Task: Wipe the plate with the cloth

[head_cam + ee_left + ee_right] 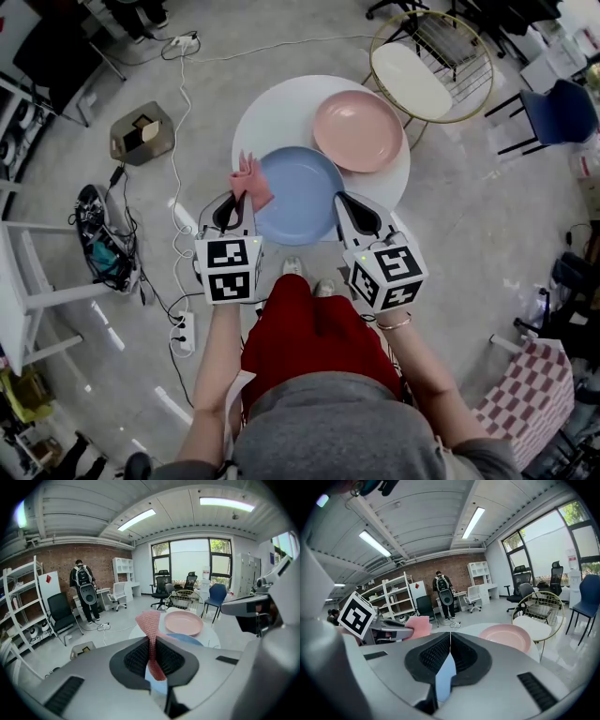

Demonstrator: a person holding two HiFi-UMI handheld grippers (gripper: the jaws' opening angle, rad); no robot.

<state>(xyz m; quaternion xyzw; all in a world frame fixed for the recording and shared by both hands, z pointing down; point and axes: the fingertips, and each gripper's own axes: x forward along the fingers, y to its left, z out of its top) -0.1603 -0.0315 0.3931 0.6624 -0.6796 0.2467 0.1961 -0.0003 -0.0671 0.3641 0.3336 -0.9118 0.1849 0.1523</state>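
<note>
A grey box [142, 133] sits on the floor well to the left of the round white table [272, 112], amid trailing cables.

At the table's near edge, the left gripper [239, 199] has its jaws clamped on a pink cloth [251, 180], and a loose fold stands up past the fingertips. In the left gripper view the cloth [151, 623] runs straight down between the black pads of the gripper [152, 653]. From above, the fold lies over the left rim of the blue plate [300, 195] — whether it touches the plate cannot be told.

The blue plate sits at the near edge of the table, between the two tools. On its right side, the right gripper [345, 202] has its jaws drawn in narrow on the rim. The right gripper view shows a sliver of blue plate [445, 677] pinched between the pads of that gripper [450, 644].

Behind and to the right, a pink plate [358, 129] rests toward the table's far right edge, with its near rim just beside the blue one. A wire chair [412, 80] with a pale seat stands beyond the table's right edge. Across the room — seen from both tools — a person [83, 590] wearing a backpack stands before a brick wall.
</note>
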